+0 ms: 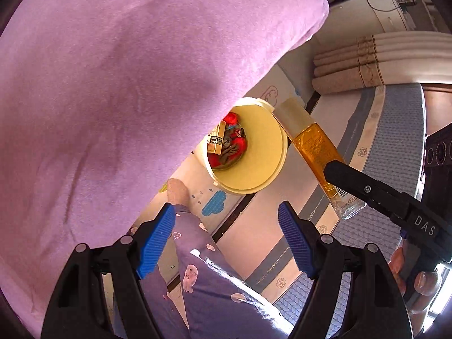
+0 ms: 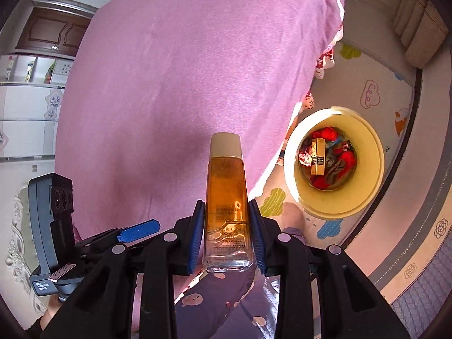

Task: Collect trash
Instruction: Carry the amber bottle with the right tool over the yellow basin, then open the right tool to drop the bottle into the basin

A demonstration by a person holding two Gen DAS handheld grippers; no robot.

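My right gripper [image 2: 226, 237] is clamped on the amber bottle [image 2: 226, 197], blue pads pressed to both sides of its lower body, pale cap pointing away from me. From the left wrist view that same bottle [image 1: 313, 147] hangs tilted just beside the rim of the cream bin [image 1: 271, 169], cap end nearest the bin, not yet over its mouth. My left gripper [image 1: 226, 234] stands wide with nothing between its blue pads.

I take the bin [image 2: 373, 152] as my landmark: it sits on the patterned floor mat [image 2: 375, 93], close against the edge of the pink bedspread [image 2: 183, 84]. Inside it I see red wrappers [image 2: 346, 161] and a gold box [image 2: 317, 156] lying on top. A patterned purple trouser leg [image 1: 203, 248] stands near the bin, below my left gripper.
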